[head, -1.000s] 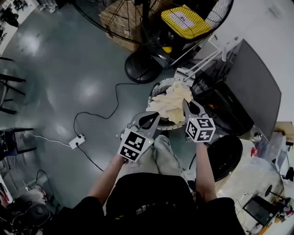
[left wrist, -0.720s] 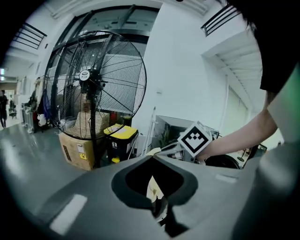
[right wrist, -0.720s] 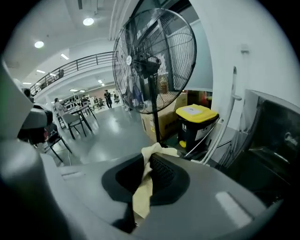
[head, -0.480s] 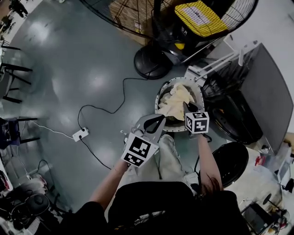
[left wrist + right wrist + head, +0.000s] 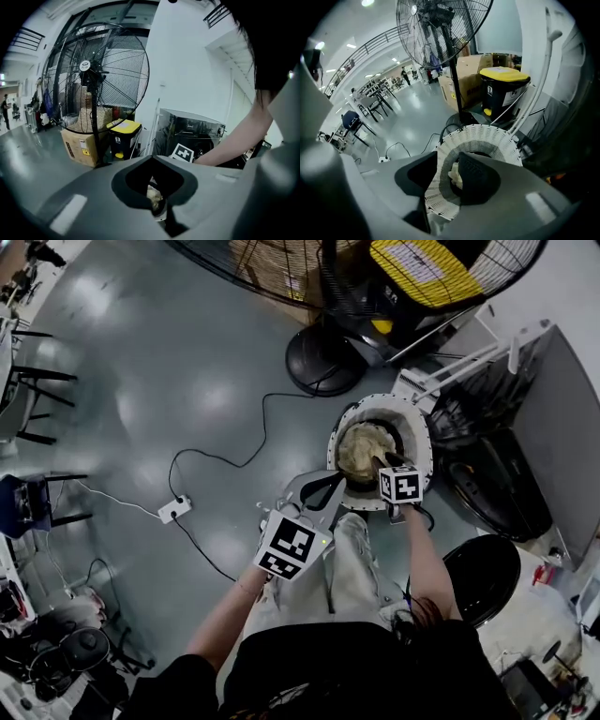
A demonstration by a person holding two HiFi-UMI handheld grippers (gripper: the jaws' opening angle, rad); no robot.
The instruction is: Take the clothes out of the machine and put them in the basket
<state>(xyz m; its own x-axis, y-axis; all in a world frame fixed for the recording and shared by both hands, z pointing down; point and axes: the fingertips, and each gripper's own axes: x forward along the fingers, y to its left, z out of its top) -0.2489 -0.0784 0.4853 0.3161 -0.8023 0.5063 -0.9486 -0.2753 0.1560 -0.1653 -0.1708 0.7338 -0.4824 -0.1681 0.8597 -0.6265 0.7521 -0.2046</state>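
The clothes (image 5: pixel 364 448), a cream-coloured bundle, lie down inside the basket (image 5: pixel 412 418), heaped in its hollow and below its rim. The basket is round, white and slatted, and it stands on the grey floor (image 5: pixel 187 381) just beside the dark front of the machine (image 5: pixel 492 493), which is to its right in the head view.

The right gripper (image 5: pixel 382 465) hangs over the basket's near rim. In its own view its jaws stand apart with nothing pinched, and the gap between them shows the basket's lattice wall (image 5: pixel 487 136) and a fold of the clothes (image 5: pixel 454 177). I cannot tell whether a jaw touches the rim.

The left gripper (image 5: pixel 339 480) is held just short of the basket on the person's side, pointing toward it. Its jaws meet at the tips around an empty loop, through which its own view shows a little of the cream cloth (image 5: pixel 153 197).

The machine's round door (image 5: pixel 483 568) hangs open near the person's right arm. Beyond the basket, the black base of a large fan (image 5: pixel 323 362) sits on the floor, with a yellow-lidded bin (image 5: pixel 417 268) behind it. A black cable runs from the fan's side across the floor to a white power strip (image 5: pixel 175 510), well apart on the left.
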